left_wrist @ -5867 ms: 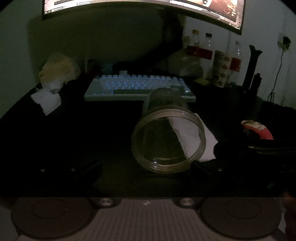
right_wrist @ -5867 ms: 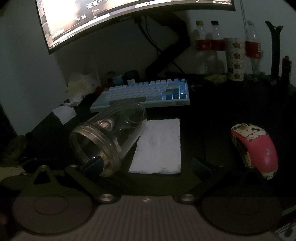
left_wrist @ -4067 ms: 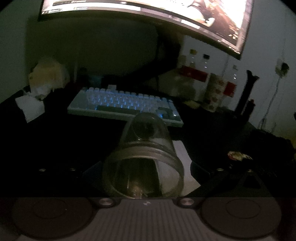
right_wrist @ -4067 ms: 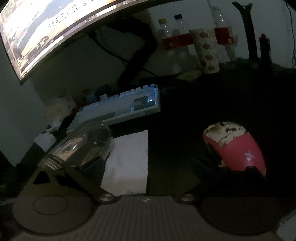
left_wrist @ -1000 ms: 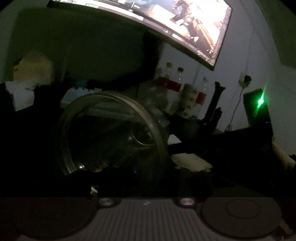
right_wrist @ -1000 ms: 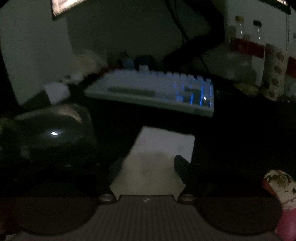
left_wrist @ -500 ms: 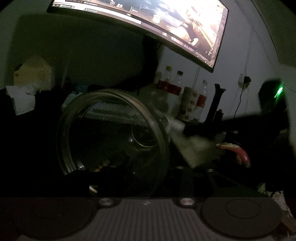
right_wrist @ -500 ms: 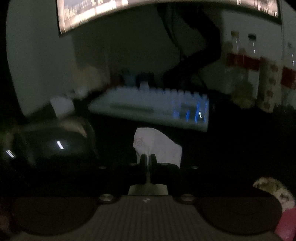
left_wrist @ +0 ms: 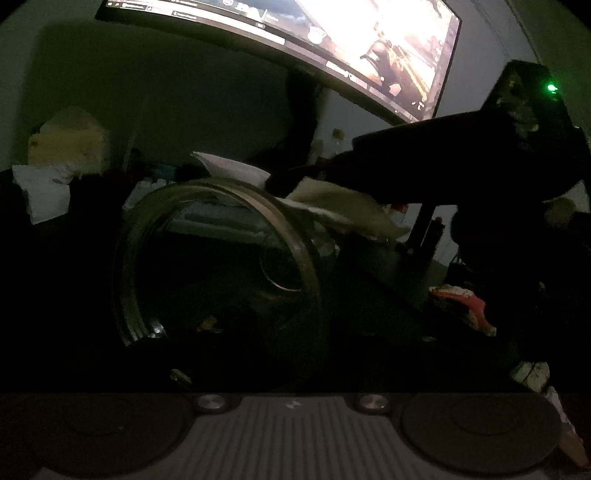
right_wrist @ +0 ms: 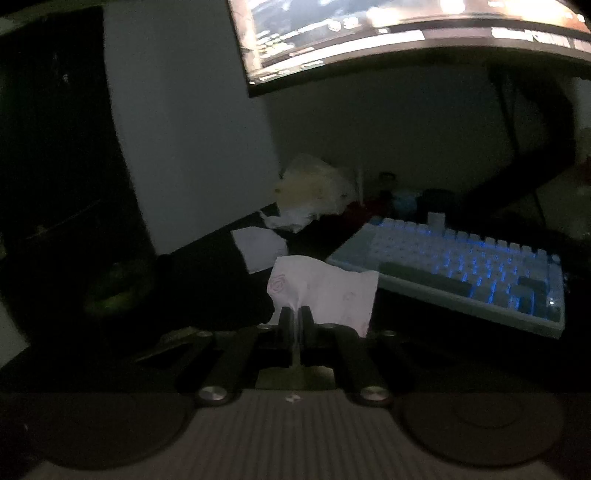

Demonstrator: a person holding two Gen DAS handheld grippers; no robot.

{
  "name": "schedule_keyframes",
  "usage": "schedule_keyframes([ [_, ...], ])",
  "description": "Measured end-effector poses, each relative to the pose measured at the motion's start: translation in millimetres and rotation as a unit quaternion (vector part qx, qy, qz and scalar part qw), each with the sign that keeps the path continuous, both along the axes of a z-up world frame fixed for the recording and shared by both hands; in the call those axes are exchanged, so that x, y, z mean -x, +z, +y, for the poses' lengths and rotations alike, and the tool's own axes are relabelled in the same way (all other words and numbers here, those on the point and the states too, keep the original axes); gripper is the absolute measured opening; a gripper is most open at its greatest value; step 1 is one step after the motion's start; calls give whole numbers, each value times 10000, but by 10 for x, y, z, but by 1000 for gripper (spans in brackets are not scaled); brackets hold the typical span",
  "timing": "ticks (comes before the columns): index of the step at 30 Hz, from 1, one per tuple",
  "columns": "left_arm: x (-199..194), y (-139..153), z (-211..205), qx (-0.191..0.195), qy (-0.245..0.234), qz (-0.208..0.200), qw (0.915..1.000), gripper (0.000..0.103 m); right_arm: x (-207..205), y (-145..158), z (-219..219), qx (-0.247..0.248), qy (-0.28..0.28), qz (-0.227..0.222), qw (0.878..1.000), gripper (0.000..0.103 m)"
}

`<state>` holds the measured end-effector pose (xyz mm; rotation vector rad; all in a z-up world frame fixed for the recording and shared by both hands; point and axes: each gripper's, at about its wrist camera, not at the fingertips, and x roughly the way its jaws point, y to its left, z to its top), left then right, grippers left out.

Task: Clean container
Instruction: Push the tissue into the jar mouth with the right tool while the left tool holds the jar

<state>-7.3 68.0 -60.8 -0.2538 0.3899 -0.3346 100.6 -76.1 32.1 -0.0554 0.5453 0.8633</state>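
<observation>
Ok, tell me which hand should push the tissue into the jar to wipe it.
Right. The right gripper is shut on the tissue and, in the left wrist view, already reaches over the jar's rim. The left gripper's jaws are opening with the jar between them; it should only steady it.

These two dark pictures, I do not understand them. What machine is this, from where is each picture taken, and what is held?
There is no robot here. A person holds a two-finger tool in each hand, and a wide-angle camera on each tool looks forward along its fingers.

The left camera view looks into the open mouth of a clear glass jar close in front of the left tool, whose jaws are opening; it is too dark to see the fingers. The right tool reaches in from the right with a white tissue just over the jar's rim.

In the right camera view, the right tool is shut on that tissue.

On the dark desk lie a keyboard lit blue and some crumpled paper. A monitor glows above.
</observation>
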Motion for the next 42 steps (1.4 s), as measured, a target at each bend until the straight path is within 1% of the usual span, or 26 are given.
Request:
schedule_keyframes([
  [2, -5, 10, 3, 3, 4, 45, 10000, 40, -75, -13, -45, 93, -128, -22, 9999, 5],
  [3, -7, 14, 2, 0, 10, 61, 10000, 40, -143, -20, -76, 157, -297, -10, 9994, 5],
  [5, -12, 19, -7, 0, 29, 95, 10000, 40, -258, -52, -130, 191, -511, 121, 9984, 5],
  [7, -18, 23, -17, -3, 42, 119, 9999, 40, -279, -57, -142, 199, -628, 185, 9977, 5],
  [9, -23, 32, -28, -21, 47, 141, 9999, 40, -199, -26, -73, 196, -460, 81, 9987, 5],
  [12, -20, 33, -44, -48, 39, 135, 9999, 40, -53, 8, 31, -88, 123, 277, 9995, 5],
  [14, -14, 31, -45, -48, 16, 130, 9999, 40, 8, 8, 77, -147, 301, 296, 9990, 5],
  [15, -11, 29, -44, -50, 7, 127, 9999, 40, 14, 1, 84, -113, 298, 231, 9992, 5],
  [17, -9, 29, -47, -70, 0, 125, 9999, 40, -31, -14, 52, -73, 104, 184, 9997, 5],
  [20, -9, 27, -49, -38, 2, 133, 9999, 40, -150, -27, -16, 70, -416, 144, 9990, 5],
  [22, -14, 26, -54, -44, -1, 130, 9999, 40, -151, -31, -47, 69, -508, 159, 9986, 5],
  [26, -16, 23, -61, -62, 3, 126, 9999, 40, -55, -24, -16, 11, -292, 91, 9995, 5],
  [29, -17, 23, -65, -71, -4, 122, 9999, 40, -40, -32, -6, -16, -279, 76, 9996, 5],
  [35, -26, 10, -77, -72, -7, 115, 9999, 40, -75, -26, -96, -47, -536, 158, 9984, 5],
  [36, -24, 9, -80, -71, -7, 114, 9999, 40, -48, -15, -86, -65, -490, 170, 9986, 5],
  [39, -15, 12, -87, -88, -38, 118, 9999, 40, 57, 14, -29, -197, -33, 272, 9994, 5],
  [42, -4, 16, -92, -92, -58, 125, 9999, 40, 85, 38, -2, -118, 114, 263, 9995, 5],
])
